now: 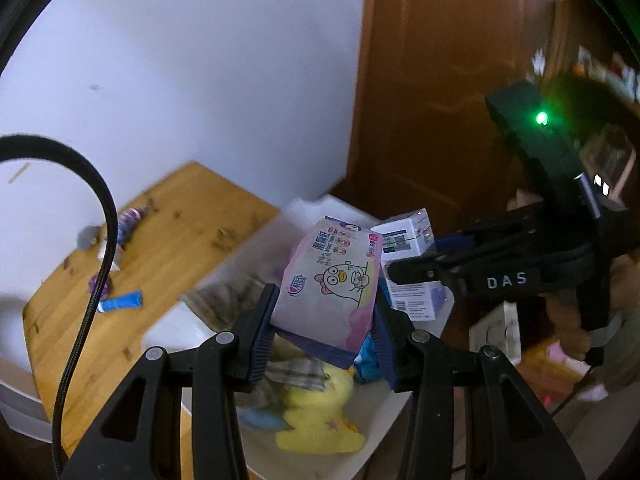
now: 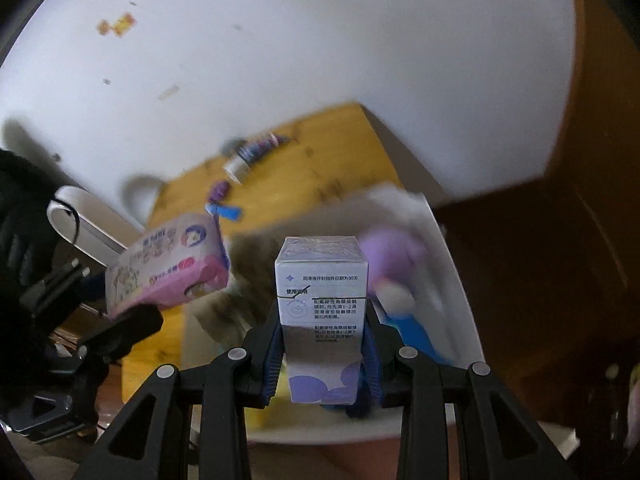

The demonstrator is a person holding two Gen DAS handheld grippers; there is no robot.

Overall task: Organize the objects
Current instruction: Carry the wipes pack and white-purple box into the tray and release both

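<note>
- Left wrist view: the left gripper (image 1: 324,336) was clenched on a pink wet-wipes pack (image 1: 330,284), its blue-padded fingers (image 1: 262,332) pressed against both sides of the pack. The pack was tilted, printed face with a cartoon duck toward the camera, held above a white bin (image 1: 188,328).
- Same view: the right gripper (image 1: 404,272) reached in from the right, black body marked "DAS", a green light lit on top. It was grasping a white box (image 1: 408,264), just beside the pack and slightly behind it.
- Inside the bin: a yellow plush toy (image 1: 320,412) under the pack, a grey checked cloth (image 1: 296,372) beside it, something blue partly hidden behind the right-hand finger.
- Wooden tabletop (image 1: 172,240) left of the bin. On it lay a small blue tube (image 1: 120,303), a purple wrapper (image 1: 100,286) and a striped packet (image 1: 130,220), all well apart from the bin. A black cable (image 1: 92,280) crossed in front of them.
- Right wrist view: the right gripper (image 2: 324,356) was closed around the white box (image 2: 322,304), held upright, Chinese print on its face, purple shapes at its base. The box hung over the white bin (image 2: 460,288).
- Same view: a purple plush (image 2: 388,264) and a blue item (image 2: 416,332) lay in the bin behind the box; blur hid detail.
- The wet-wipes pack (image 2: 168,268) showed at left, tilted, in the left gripper (image 2: 132,320).
</note>
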